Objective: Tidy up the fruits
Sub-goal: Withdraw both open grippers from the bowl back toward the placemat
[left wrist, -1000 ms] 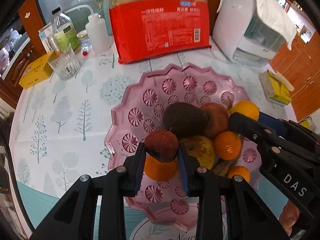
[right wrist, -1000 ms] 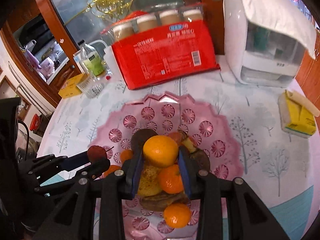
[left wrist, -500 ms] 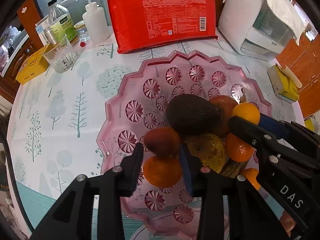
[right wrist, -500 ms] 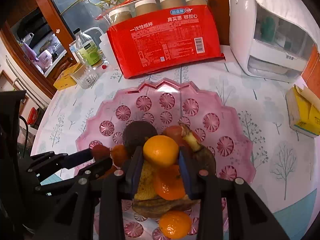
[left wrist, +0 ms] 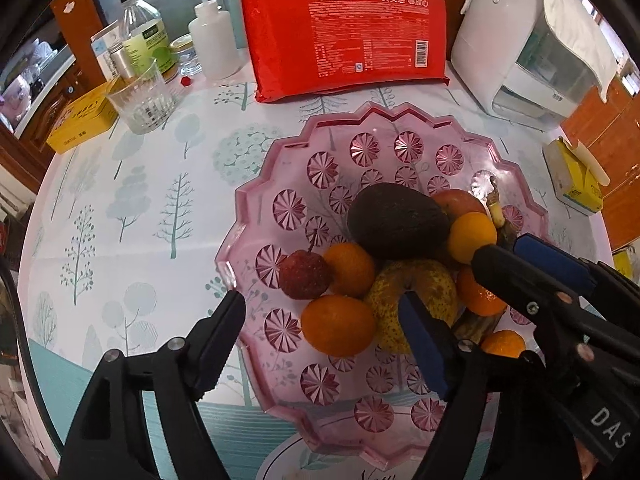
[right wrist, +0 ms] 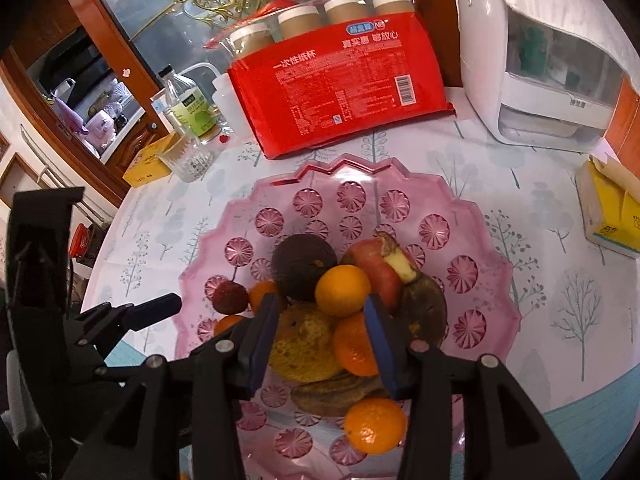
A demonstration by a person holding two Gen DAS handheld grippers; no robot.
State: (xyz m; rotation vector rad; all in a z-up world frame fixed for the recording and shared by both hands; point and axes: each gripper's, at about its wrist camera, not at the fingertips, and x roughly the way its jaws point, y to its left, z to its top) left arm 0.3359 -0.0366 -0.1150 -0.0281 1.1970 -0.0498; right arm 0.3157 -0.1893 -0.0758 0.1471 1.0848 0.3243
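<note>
A pink glass plate (left wrist: 280, 148) (right wrist: 480, 208) holds a pile of fruit: a dark avocado (left wrist: 396, 220), a speckled pear (left wrist: 416, 292), an apple (right wrist: 376, 264) and several oranges. A red lychee (left wrist: 304, 276) (right wrist: 229, 297) lies on the plate's left side, just ahead of my left gripper (left wrist: 322, 318). That gripper's jaws are opening, with only a lower orange (left wrist: 338, 324) showing between them, untouched. My right gripper (right wrist: 320, 310) hangs over the pile with its jaws opening. The top orange (right wrist: 342, 290) (left wrist: 472, 236) sits at its fingertips, with a gap on the left side.
A red pack of paper cups (left wrist: 344, 36) stands behind the plate, with a white appliance (left wrist: 532, 48) at the back right. A glass tumbler (left wrist: 140, 100), bottles and a yellow box (left wrist: 80, 120) crowd the back left. A yellow tissue box (left wrist: 576, 176) lies to the right.
The left gripper has opened and let go of the lychee, which now lies on the plate. The right gripper's jaws have parted from the orange, which now rests on the pile.
</note>
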